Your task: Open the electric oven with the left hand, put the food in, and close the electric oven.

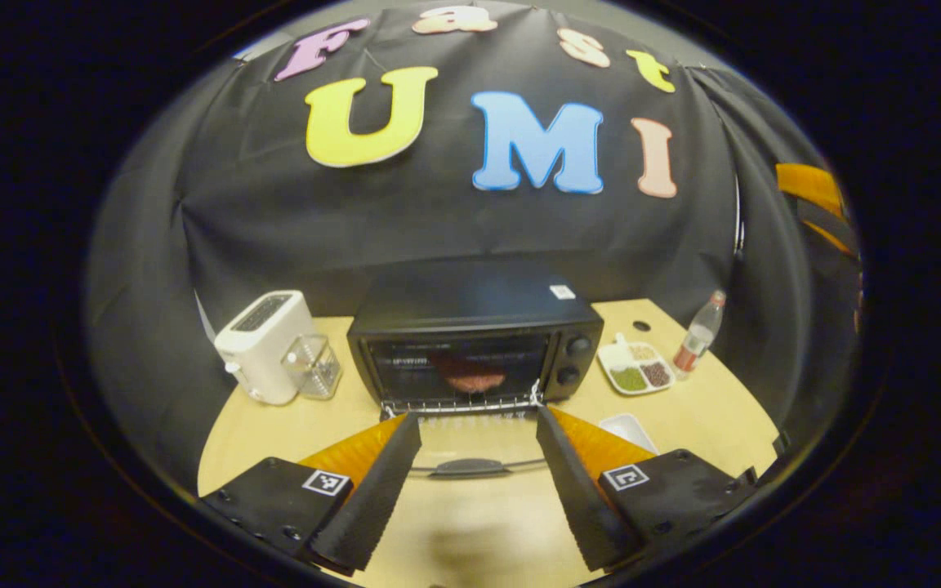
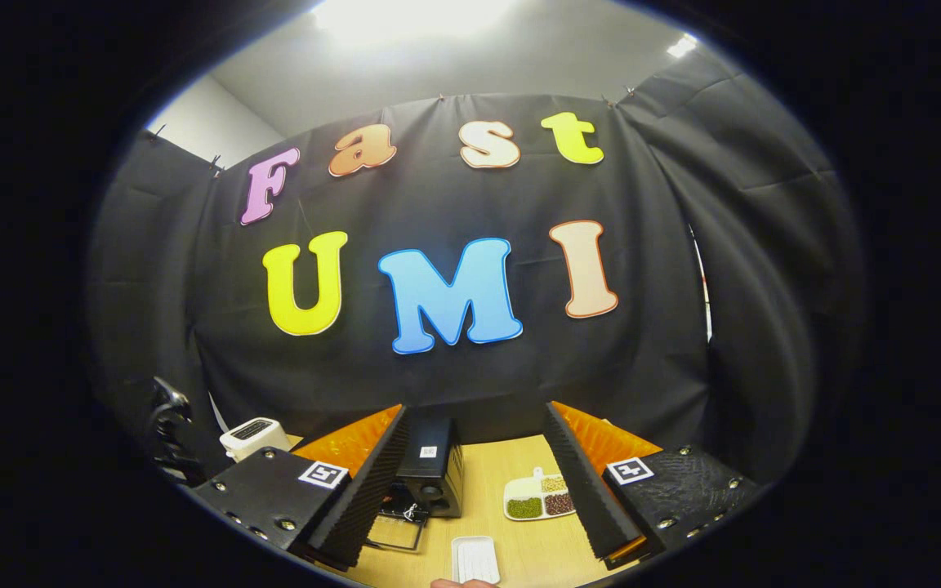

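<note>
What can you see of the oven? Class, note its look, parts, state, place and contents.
The oven is a black box, metal by its look, standing on the wooden table before the booth's wall. Its glass door is folded down flat, handle toward the left tongs, which are open and apart from it. A wire rack shows at the mouth, with reddish food inside. Two knobs sit on its right. A toaster stands to its left, a tray to its right.
</note>
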Demonstrator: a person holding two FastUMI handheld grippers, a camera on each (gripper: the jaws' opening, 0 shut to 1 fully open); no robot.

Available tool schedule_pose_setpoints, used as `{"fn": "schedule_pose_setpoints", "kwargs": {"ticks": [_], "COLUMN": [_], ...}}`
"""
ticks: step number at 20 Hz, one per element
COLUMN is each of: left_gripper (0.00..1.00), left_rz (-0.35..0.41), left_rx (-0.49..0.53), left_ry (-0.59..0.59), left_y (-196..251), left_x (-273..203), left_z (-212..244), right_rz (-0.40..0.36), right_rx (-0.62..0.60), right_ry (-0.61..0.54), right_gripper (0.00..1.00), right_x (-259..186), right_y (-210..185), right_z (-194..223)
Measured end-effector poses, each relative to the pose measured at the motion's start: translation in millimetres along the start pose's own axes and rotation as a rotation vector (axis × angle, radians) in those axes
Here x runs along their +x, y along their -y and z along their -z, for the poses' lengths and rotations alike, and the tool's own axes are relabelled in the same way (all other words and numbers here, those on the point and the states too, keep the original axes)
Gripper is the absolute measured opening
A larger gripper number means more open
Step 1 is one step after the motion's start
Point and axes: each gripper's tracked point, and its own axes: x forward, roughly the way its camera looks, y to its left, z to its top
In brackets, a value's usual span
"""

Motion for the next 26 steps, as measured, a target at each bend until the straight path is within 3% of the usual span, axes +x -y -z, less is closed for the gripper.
{"fn": "schedule_pose_setpoints", "kwargs": {"ticks": [4,6,7,8,12,14,16,18,23,25,26], "left_gripper": [1.0,0.93,0.97,0.93,0.97,0.93,0.93,1.0,1.0,0.93,0.97], "left_rz": [-0.002,-0.023,-0.02,-0.013,-0.003,-0.016,-0.019,-0.017,-0.032,-0.03,-0.028], "left_rx": [0.001,0.043,0.05,0.049,-0.026,-0.044,-0.044,-0.034,-0.043,-0.058,-0.067], "left_ry": [-0.222,-0.323,-0.364,-0.403,-0.514,-0.549,-0.569,-0.586,-0.637,-0.644,-0.649], "left_y": [-3,-11,-10,-10,-12,-16,-19,-17,-19,-20,-21], "left_x": [28,43,51,56,76,86,95,102,115,120,123], "left_z": [65,92,104,114,140,147,148,152,164,165,165], "right_rz": [0.019,0.019,0.026,0.035,0.05,0.069,0.084,0.097,0.106,0.104,0.101], "right_rx": [0.01,0.035,0.044,0.047,0.051,0.043,0.037,0.034,0.042,0.042,0.042], "right_ry": [-0.032,-0.051,-0.053,-0.055,-0.104,-0.137,-0.147,-0.145,-0.141,-0.143,-0.147], "right_gripper": [0.99,0.99,0.99,0.99,0.99,0.99,0.99,0.99,0.99,0.99,0.99], "right_x": [3,6,8,9,5,4,6,7,10,12,13], "right_y": [14,18,23,29,45,55,62,67,75,74,73], "right_z": [10,16,17,18,47,59,63,63,55,57,59]}}
